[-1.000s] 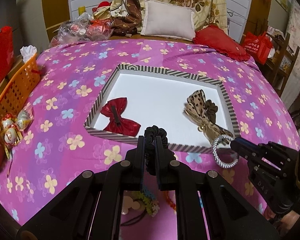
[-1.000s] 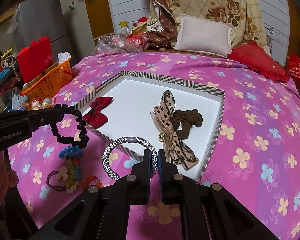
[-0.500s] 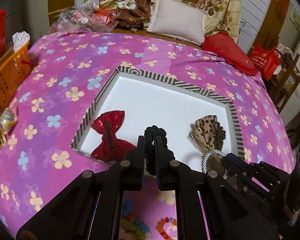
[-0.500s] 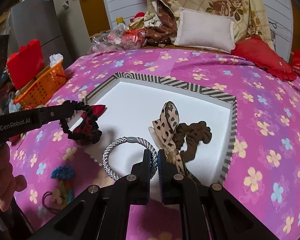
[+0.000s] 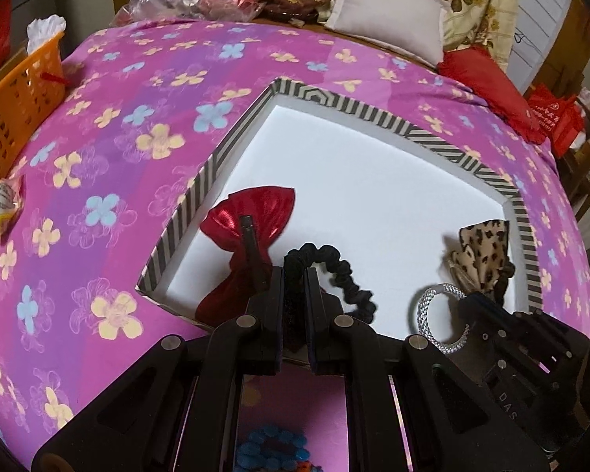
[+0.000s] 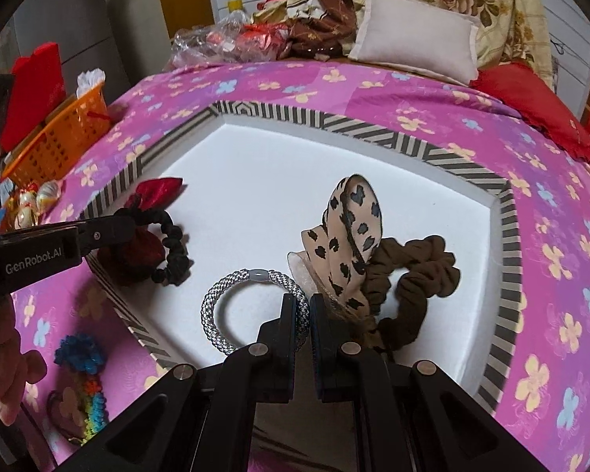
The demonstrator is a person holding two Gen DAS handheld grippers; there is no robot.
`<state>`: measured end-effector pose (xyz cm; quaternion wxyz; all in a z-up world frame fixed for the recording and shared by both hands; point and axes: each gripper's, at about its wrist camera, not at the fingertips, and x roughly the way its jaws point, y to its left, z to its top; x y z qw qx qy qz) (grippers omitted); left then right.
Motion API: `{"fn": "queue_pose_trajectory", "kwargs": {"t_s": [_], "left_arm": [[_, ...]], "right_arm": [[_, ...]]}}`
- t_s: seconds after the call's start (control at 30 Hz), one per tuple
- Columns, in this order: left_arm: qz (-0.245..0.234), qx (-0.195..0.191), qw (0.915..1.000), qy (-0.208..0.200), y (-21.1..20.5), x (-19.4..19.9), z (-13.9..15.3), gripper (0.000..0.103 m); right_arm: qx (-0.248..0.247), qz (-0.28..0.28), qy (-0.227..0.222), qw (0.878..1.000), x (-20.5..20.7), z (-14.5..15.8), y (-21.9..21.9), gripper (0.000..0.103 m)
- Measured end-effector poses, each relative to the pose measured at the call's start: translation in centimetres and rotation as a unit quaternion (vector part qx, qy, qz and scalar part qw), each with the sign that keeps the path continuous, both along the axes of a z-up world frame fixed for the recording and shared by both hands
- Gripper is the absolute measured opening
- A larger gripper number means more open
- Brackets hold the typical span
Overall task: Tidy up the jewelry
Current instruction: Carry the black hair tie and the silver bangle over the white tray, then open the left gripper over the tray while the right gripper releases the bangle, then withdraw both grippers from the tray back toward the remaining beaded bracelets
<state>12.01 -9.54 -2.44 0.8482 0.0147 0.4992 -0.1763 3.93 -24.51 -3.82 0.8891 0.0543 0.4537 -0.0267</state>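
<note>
left wrist view: the left hand-held gripper point(image 5: 295, 275) is clamped on a black scrunchie point(image 5: 336, 275), whose loop hangs out to the right of the fingers over the white floor of the striped tray point(image 5: 377, 112). the tray sits on a bed with a pink flowered cover point(image 5: 110, 165). a red bow clip point(image 5: 247, 228) lies in the tray's near left corner, just behind and beside the fingers. at the right, the right hand-held gripper point(image 5: 466, 301) pinches a silver braided hair tie point(image 5: 442, 320) above the tray, close to a leopard-print bow point(image 5: 482, 251) by the right wall. an orange basket point(image 5: 17, 106) stands at the bed's left edge.

right wrist view: the right hand-held gripper point(image 6: 303, 314) is closed on the silver braided hair tie point(image 6: 251, 308), the ring reaching out to the left above the tray floor. just right of the fingers the leopard-print bow point(image 6: 350, 236) stands up, touching a brown scrunchie point(image 6: 413, 279). the left hand-held gripper point(image 6: 131, 220) comes in from the left holding the black scrunchie point(image 6: 173, 251) over the red bow clip point(image 6: 157, 192). the striped tray point(image 6: 373, 129) has its rim all around them. on the cover outside the near left wall lies a colourful beaded piece point(image 6: 84, 373).
</note>
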Motion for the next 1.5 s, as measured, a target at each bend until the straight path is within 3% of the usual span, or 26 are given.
{"fn": "queue_pose_trajectory", "kwargs": {"t_s": [0.33, 0.37, 0.4, 0.47, 0.57, 0.63, 0.83, 1.03, 1.1, 1.17, 1.5], "left_arm": [[0.008, 0.012, 0.9999, -0.005, 0.1, -0.1, -0.5, 0.008], [0.009, 0.012, 0.9999, -0.007, 0.1, -0.2, -0.3, 0.008], [0.01, 0.013, 0.9998, -0.009, 0.2, -0.3, -0.2, 0.009], [0.011, 0.017, 0.9997, -0.013, 0.3, -0.5, 0.1, 0.012], [0.011, 0.019, 0.9995, -0.021, 0.4, -1.0, 0.6, 0.024], [0.012, 0.022, 0.9993, -0.027, 0.5, -1.4, 0.9, 0.037], [0.014, 0.022, 0.9988, -0.042, 0.9, -2.7, 2.0, 0.052], [0.022, 0.014, 0.9987, -0.044, 1.6, -4.1, 2.7, 0.052], [0.022, 0.015, 0.9984, -0.049, 1.9, -4.9, 3.1, 0.052], [0.021, 0.019, 0.998, -0.057, 2.0, -5.8, 3.5, 0.052], [0.005, 0.026, 0.9959, -0.086, 3.0, -10.9, 4.5, 0.053]], "right_arm": [[0.002, -0.006, 0.011, 1.0, 0.2, -0.5, -0.2, 0.008], [0.005, -0.009, 0.011, 1.0, 0.3, -0.5, -0.2, 0.016], [0.009, -0.012, 0.012, 1.0, 0.1, -0.4, -0.4, 0.034], [0.02, -0.017, 0.001, 1.0, -0.3, -0.1, -0.6, 0.051], [0.018, -0.023, -0.014, 0.999, -1.1, 0.6, -0.6, 0.052], [0.023, -0.025, -0.019, 0.999, -1.7, 1.1, -0.7, 0.052], [0.03, -0.034, -0.032, 0.998, -3.7, 2.1, -0.8, 0.06], [0.023, -0.035, -0.049, 0.998, -6.0, 3.2, -0.2, 0.064], [0.017, -0.037, -0.055, 0.998, -6.9, 3.6, 0.0, 0.071], [0.011, -0.043, -0.065, 0.997, -7.7, 3.9, 0.2, 0.073], [0.04, -0.03, -0.085, 0.995, -11.5, 4.5, 1.1, 0.077]]}}
